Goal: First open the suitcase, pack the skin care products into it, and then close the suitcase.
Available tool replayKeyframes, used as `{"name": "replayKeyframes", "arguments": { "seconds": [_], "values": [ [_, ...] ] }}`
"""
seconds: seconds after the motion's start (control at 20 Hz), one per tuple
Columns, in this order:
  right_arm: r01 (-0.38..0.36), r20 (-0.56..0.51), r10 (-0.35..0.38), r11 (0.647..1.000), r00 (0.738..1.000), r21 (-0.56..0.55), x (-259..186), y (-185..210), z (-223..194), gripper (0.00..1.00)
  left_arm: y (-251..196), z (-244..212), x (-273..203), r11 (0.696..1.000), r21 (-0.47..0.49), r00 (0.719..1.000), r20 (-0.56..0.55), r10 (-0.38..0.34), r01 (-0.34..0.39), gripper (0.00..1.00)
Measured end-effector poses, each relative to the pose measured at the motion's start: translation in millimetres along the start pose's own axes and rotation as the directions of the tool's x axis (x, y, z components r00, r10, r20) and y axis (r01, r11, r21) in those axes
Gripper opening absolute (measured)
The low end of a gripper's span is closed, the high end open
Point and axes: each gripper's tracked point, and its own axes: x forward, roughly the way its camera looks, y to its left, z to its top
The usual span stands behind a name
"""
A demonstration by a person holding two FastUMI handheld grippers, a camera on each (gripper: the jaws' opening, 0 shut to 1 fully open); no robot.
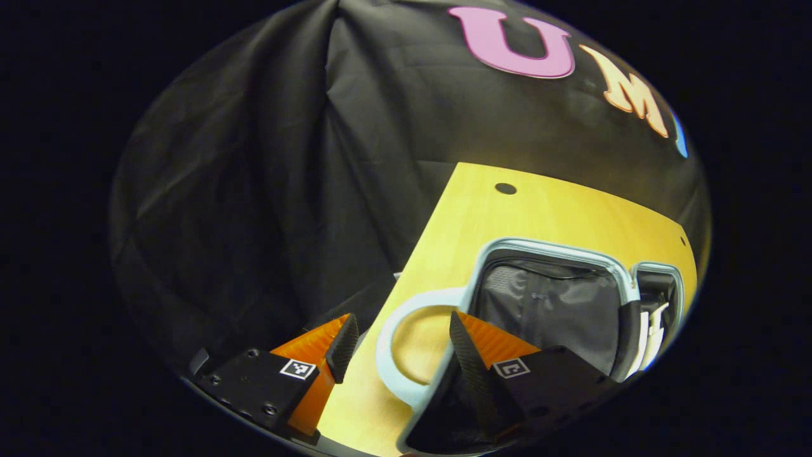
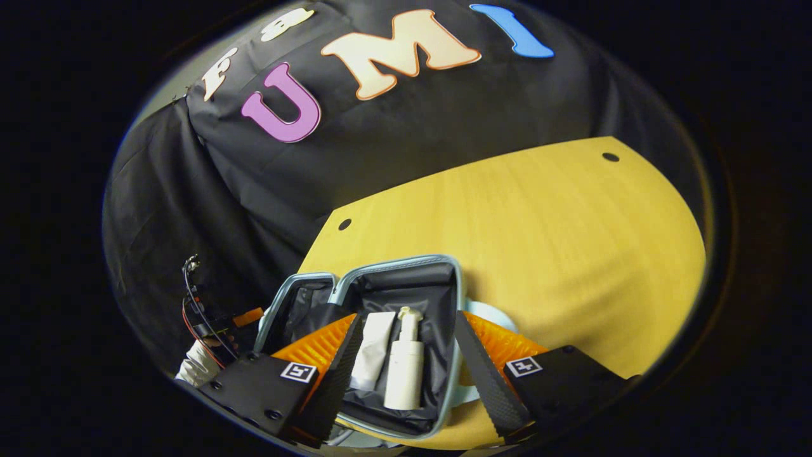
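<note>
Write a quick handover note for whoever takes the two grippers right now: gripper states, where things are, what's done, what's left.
Left gripper: open, holding nothing, over the suitcase's pale blue handle at the table edge.
Right gripper: open, holding nothing, above the packed half.
Suitcase: lies open on the yellow table, both halves flat.
Skin care: a white tube and a white pump bottle lie side by side in the dark-lined half.
Done: suitcase opened, two products packed.
Left: close the suitcase.

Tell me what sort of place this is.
Probably a staged recording booth, not a home: black cloth wall, a bare wooden table, and an open suitcase holding skin care products.
</note>
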Motion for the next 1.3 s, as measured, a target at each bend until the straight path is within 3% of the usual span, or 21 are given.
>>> {"name": "replayKeyframes", "arguments": {
  "seconds": [0.25, 0.5, 0.6, 0.65, 0.7, 0.75, 0.85, 1.3],
  "values": [
    [0.090, -0.018, -0.090, 0.996, 0.996, -0.003, -12.5, -38.2, -1.4, 0.93, 12.7, -27.6, 38.1, 0.998, -0.026, 0.994, -0.097, -0.052, 0.049, 0.87],
    [0.114, -0.030, -0.116, 0.993, 0.993, -0.041, -15.8, -45.6, -5.4, 0.93, 7.9, -45.3, 56.7, 0.992, -0.050, 0.972, -0.198, -0.123, 0.115, 0.79],
    [0.119, -0.029, -0.121, 0.992, 0.992, -0.050, -17.5, -47.4, -5.2, 0.93, 0.4, -49.8, 58.7, 0.988, -0.072, 0.969, -0.197, -0.149, 0.137, 0.63],
    [0.119, -0.027, -0.121, 0.992, 0.992, -0.049, -17.4, -49.1, -4.5, 0.93, -4.5, -65.9, 57.3, 0.990, -0.047, 0.949, -0.282, -0.144, 0.136, 0.45],
    [0.117, -0.026, -0.118, 0.992, 0.993, -0.046, -17.8, -50.4, -4.3, 0.93, -9.3, -64.6, 70.1, 0.992, -0.021, 0.959, -0.253, -0.127, 0.126, 0.27],
    [0.113, -0.027, -0.114, 0.993, 0.993, -0.042, -17.7, -51.4, -3.9, 0.93, -0.3, -54.6, 50.8, 0.994, -0.012, 0.960, -0.259, -0.105, 0.105, 0.09],
    [0.099, -0.019, -0.100, 0.994, 0.995, -0.040, -20.3, -52.8, -0.9, 0.93, -3.8, -39.1, 38.3, 0.996, -0.004, 0.970, -0.228, -0.083, 0.084, 0.02],
    [-0.028, 0.000, 0.028, 0.999, 1.000, -0.028, -26.8, -59.2, 8.4, 0.88, -29.1, 33.4, -70.8, 0.988, 0.156, 0.993, -0.121, 0.007, 0.012, 0.00]
  ]
}}
